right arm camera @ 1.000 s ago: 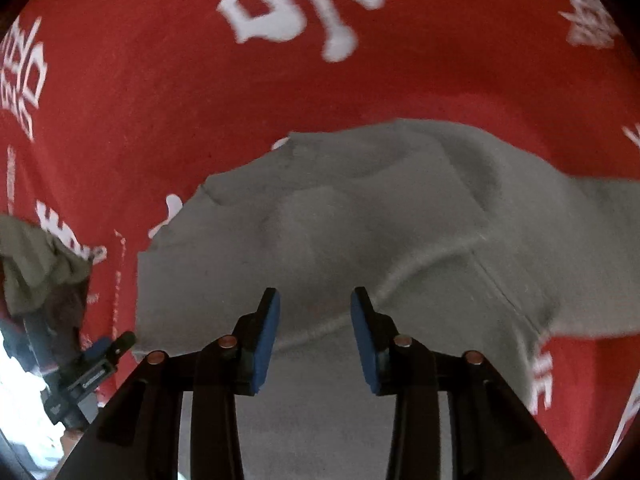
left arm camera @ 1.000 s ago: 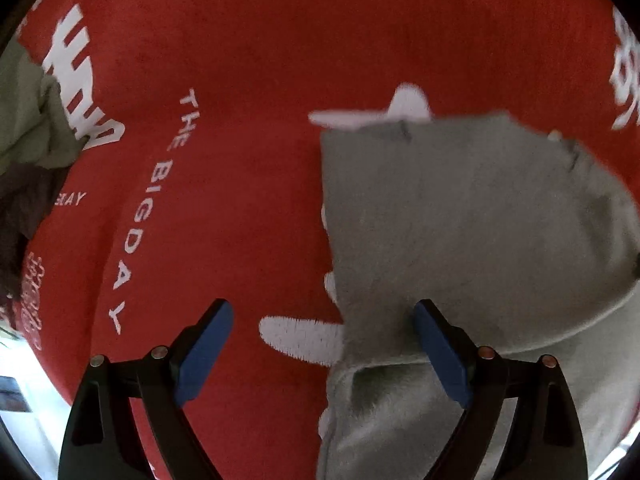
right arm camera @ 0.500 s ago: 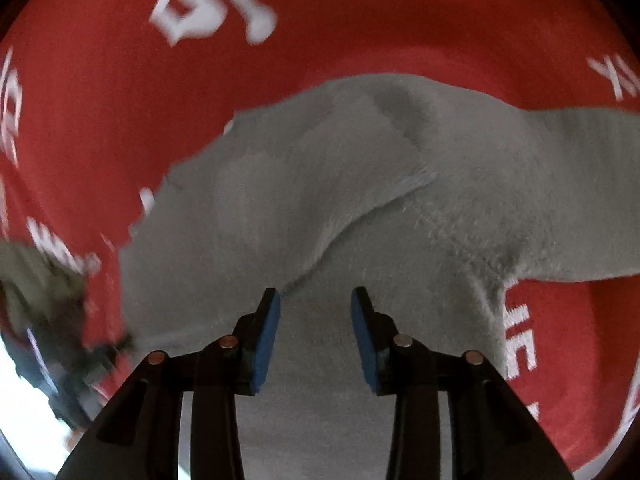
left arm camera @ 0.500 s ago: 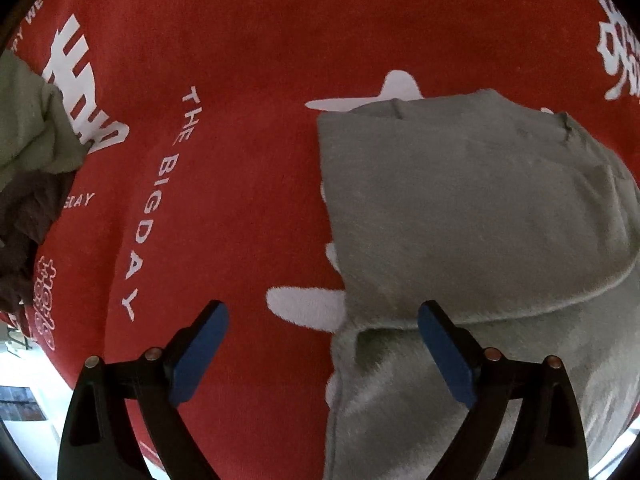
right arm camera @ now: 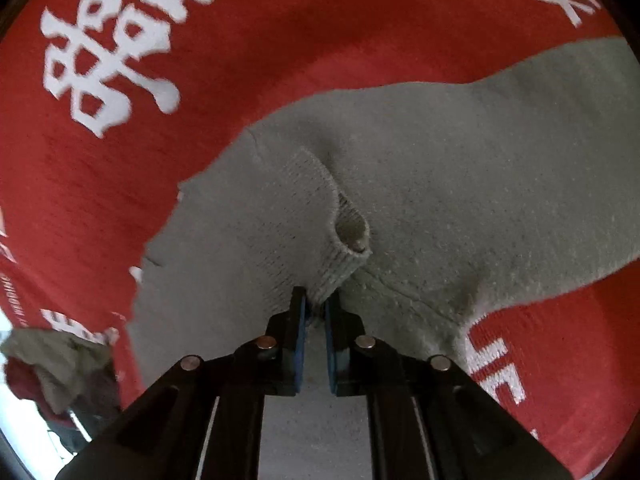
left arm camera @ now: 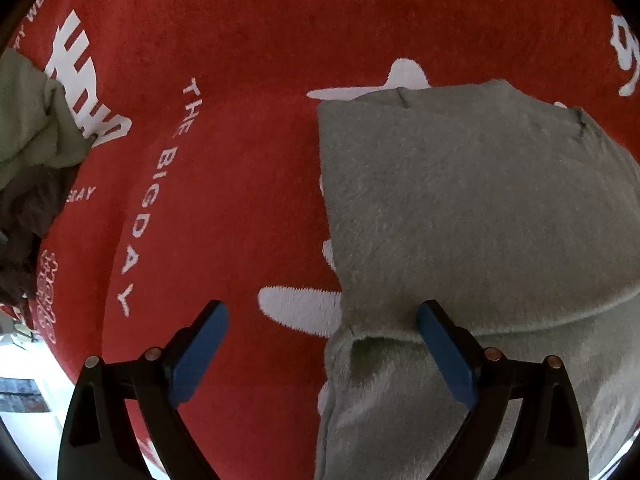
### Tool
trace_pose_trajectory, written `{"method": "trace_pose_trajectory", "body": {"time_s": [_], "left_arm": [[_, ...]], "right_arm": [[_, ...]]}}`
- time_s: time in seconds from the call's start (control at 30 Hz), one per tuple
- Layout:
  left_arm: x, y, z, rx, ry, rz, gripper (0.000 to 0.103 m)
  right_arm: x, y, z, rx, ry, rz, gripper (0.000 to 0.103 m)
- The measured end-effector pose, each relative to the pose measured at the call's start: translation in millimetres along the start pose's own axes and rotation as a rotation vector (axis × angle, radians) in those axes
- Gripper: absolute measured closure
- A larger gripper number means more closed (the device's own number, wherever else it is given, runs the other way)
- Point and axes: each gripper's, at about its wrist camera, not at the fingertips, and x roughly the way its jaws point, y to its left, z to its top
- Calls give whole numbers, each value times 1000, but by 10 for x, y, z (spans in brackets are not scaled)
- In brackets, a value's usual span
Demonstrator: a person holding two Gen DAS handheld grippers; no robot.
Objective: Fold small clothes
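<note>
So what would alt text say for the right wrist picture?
Black tongs with blue pads pinch a ribbed edge of a grey knitted garment, which lies on a red blanket printed with white characters. More crumpled clothes sit at lower left.

Looks like a home: red plush blanket (left arm camera: 240, 128) w/ white wedding lettering, heap of clothes (left arm camera: 28, 152) at the edge.

Spread left claw (left arm camera: 322, 320) over grey garment (left arm camera: 472, 216)
</note>
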Motion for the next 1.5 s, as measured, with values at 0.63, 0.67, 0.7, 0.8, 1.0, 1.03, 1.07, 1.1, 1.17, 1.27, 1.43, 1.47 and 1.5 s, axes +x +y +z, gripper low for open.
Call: {"method": "trace_pose_trajectory", "body": {"time_s": [0.63,0.67,0.7,0.8,1.0,1.03,1.07,1.1,1.17,1.27,1.43,1.47,1.5], "left_arm": [[-913,-1074,-689,340,78,-203,7],[-949,-1141,-720,365,77,-209,7],[-985,-1207,-749,389,76,-212,7],[-1058,-1339,-777,425,70,-218,7],[-1070,-1618,-705,438,69,-203,7],[-1071,-1679,-682,430,72,-200,7],[-1066,-1738,-656,423,74,-196,7],[-1059,-1773,-637,419,76,-192,7],[-1042,-1890,-590,412,82,-186,7],[-1044,-2121,-541,411,92,-178,7],[-1083,-2577,-502,447,97,-177,7],[-1085,-2654,-496,455,96,-177,7],[-1083,-2742,-487,463,97,-176,7]], "right_arm": [[-720,162,-1337,-108,94,-32,47],[-722,149,-1373,-95,93,-32,47],[-743,119,-1418,-81,92,-33,47],[-814,-9,-1490,-40,87,-29,47],[-924,-321,-1348,4,70,-34,47],[-942,-370,-1301,10,82,-44,47],[-959,-428,-1244,12,76,-52,47],[-982,-499,-1173,17,72,-58,47],[-1034,-605,-1052,29,62,-60,47],[-1121,-770,-856,33,41,-68,47],[-1205,-1096,-525,60,18,-78,47],[-1204,-1142,-474,63,15,-78,47],[-1209,-1210,-406,69,11,-78,47]]}}
